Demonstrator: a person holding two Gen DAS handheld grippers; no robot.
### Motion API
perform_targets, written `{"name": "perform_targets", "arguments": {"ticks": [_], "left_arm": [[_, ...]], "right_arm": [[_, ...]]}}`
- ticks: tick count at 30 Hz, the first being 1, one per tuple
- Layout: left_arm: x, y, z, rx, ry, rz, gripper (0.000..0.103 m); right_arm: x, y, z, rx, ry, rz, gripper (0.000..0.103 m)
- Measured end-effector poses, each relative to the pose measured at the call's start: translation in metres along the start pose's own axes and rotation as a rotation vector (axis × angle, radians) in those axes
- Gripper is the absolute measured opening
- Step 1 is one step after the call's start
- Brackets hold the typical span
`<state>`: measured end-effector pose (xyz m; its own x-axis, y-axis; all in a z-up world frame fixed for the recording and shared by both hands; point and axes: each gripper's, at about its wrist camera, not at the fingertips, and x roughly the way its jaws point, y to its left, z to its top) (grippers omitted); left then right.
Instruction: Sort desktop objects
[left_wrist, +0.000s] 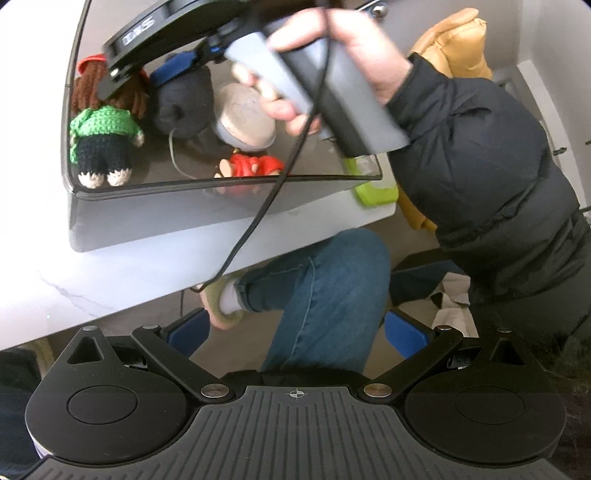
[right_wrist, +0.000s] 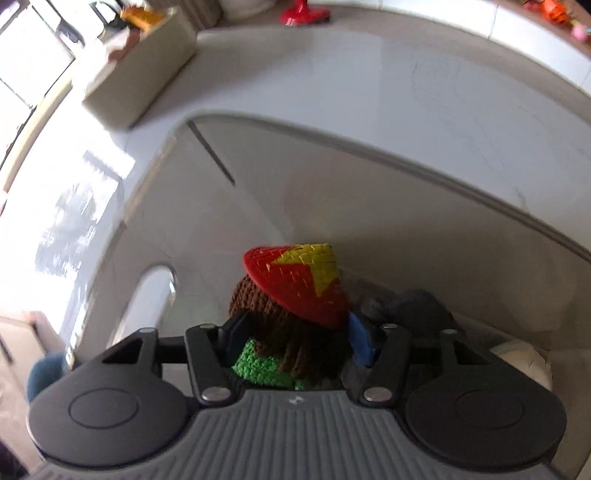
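Right gripper (right_wrist: 295, 341) first, in its own wrist view: fingers spread to either side of the crochet doll (right_wrist: 284, 332), black pad on one side, blue pad (right_wrist: 360, 341) on the other. Whether the pads actually touch the doll, can't tell. Doll has brown yarn hair, green top, red hat with yellow star (right_wrist: 299, 280). It sits inside the clear storage bin (right_wrist: 332, 147), next to a dark grey plush (right_wrist: 413, 310). A round pale object shows at the right edge. Beyond the bin: white tabletop (right_wrist: 369, 74), a beige box (right_wrist: 140, 70), something red at the far edge, blurred.

Left wrist view gives the outside angle. Left gripper (left_wrist: 295, 338) spread wide, nothing between its blue pads, hanging off the table edge above the person's jeans. Further out, the same bin (left_wrist: 221, 181) seen from the side: doll (left_wrist: 103, 125) lying with its back to the camera, plush (left_wrist: 184, 99), a round grey-rimmed tin (left_wrist: 243, 114), a small red figure (left_wrist: 251, 166). The person's right hand (left_wrist: 332, 55) grips the handle above the bin; only this view shows that. A green item (left_wrist: 373, 192) sits beside the bin.
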<state>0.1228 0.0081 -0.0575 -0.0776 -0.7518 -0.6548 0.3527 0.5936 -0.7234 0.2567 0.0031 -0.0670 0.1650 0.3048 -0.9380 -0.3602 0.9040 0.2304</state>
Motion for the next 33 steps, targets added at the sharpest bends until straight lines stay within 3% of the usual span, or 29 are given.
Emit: {"name": "perform_targets", "arguments": {"ticks": [3, 5, 7, 10, 12, 15, 18, 22, 26, 28, 31, 33], "left_arm": [[-0.001, -0.001, -0.002, 0.016, 0.004, -0.001, 0.103], [-0.001, -0.001, 0.000, 0.015, 0.004, 0.001, 0.103], [0.002, -0.002, 0.003, 0.010, 0.004, -0.006, 0.103], [0.008, -0.007, 0.007, 0.012, 0.012, -0.014, 0.103], [0.012, -0.012, 0.006, 0.027, 0.022, -0.012, 0.103], [0.014, -0.018, 0.002, 0.042, 0.035, 0.001, 0.103], [0.012, -0.017, -0.002, 0.034, 0.032, 0.015, 0.103], [0.013, -0.015, -0.001, 0.025, 0.024, 0.018, 0.103], [0.017, -0.023, -0.001, 0.065, 0.024, 0.052, 0.103], [0.019, -0.031, -0.002, 0.105, 0.023, 0.083, 0.103], [0.020, -0.044, -0.002, 0.167, -0.002, 0.147, 0.103], [0.020, -0.052, -0.002, 0.195, -0.021, 0.174, 0.103]], "right_arm": [[-0.024, -0.007, -0.002, -0.022, 0.014, 0.035, 0.067], [-0.039, -0.007, -0.007, -0.092, -0.018, -0.077, 0.075], [-0.049, -0.005, -0.012, -0.162, -0.050, -0.214, 0.074], [-0.039, -0.023, -0.020, -0.157, -0.057, -0.258, 0.071], [-0.031, -0.028, -0.017, -0.124, -0.050, -0.245, 0.059], [-0.014, -0.038, -0.014, -0.038, -0.080, -0.127, 0.059], [-0.005, -0.042, -0.010, 0.057, -0.024, -0.069, 0.051], [-0.010, -0.044, -0.012, 0.104, 0.079, -0.065, 0.052], [-0.028, -0.039, -0.018, 0.031, 0.039, -0.146, 0.065], [-0.031, -0.035, -0.015, -0.031, -0.013, -0.253, 0.073], [-0.014, -0.035, 0.001, -0.072, -0.030, -0.429, 0.067], [0.000, -0.044, 0.007, -0.042, 0.015, -0.411, 0.054]]}}
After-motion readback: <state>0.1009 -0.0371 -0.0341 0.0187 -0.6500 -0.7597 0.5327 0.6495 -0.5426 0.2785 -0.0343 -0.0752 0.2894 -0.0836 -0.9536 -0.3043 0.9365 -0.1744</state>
